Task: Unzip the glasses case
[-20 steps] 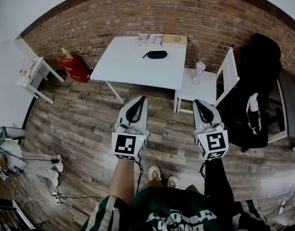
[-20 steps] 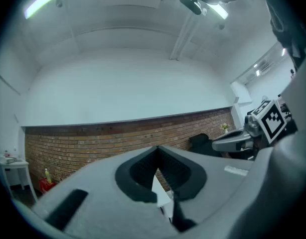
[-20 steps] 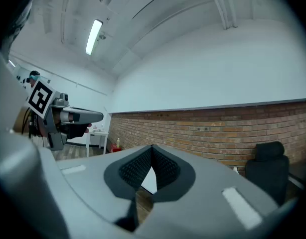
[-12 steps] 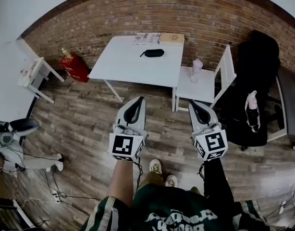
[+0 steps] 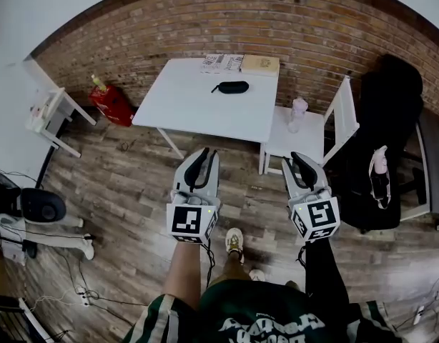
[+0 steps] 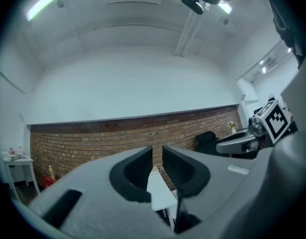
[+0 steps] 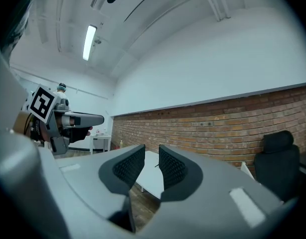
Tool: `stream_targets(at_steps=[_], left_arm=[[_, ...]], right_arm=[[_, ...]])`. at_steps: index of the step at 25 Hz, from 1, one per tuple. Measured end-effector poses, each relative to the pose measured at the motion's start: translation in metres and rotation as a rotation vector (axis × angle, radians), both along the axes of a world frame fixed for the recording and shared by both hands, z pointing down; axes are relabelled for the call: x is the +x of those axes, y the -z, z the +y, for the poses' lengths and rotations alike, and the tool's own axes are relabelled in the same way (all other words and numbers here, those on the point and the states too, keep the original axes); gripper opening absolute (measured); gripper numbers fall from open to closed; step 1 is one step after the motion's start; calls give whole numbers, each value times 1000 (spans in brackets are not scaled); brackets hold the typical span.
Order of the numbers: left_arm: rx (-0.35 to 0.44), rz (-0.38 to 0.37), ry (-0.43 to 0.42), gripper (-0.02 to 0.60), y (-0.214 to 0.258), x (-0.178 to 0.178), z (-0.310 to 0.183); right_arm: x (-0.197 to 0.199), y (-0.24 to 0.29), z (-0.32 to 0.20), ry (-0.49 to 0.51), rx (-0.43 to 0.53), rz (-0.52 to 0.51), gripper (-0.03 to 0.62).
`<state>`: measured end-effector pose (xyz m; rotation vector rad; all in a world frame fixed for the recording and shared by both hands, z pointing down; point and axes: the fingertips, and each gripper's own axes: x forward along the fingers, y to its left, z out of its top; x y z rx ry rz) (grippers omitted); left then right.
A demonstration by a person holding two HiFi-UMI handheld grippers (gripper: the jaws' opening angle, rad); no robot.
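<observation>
While the left claw (image 5: 205,153) and right claw (image 5: 298,157) stand slightly parted and empty, the glasses case (image 5: 232,87) lies crosswise on the far worktop (image 5: 191,104), nearer the left.

We find the glasses case (image 5: 232,87) on the table (image 5: 184,109), toward its far edge. 2 boxes (image 5: 259,63) lie behind it, a chair (image 5: 305,133) stands just right of the table, and a bag (image 5: 112,103) sits left.

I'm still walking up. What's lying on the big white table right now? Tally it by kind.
black glasses case: 1
tan box: 1
black-and-white printed pad: 1 (too small to tell whether it is more than one sheet)
Total: 3
</observation>
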<state>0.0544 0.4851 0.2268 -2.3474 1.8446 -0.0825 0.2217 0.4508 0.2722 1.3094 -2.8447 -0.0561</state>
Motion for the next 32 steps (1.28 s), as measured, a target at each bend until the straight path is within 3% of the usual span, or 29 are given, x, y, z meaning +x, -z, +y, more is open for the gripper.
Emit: stream_targets(at_steps=[8, 18, 32], left_arm=[[19, -44, 78, 76, 12, -49, -79], [0, -59, -2, 77, 6, -92, -165], [-4, -44, -15, 58, 3, -166, -209]], right_arm=[[-34, 7, -73, -35, -5, 29, 103], [-89, 1, -155, -70, -20, 49, 109], [-167, -6, -208, -49, -29, 44, 108]])
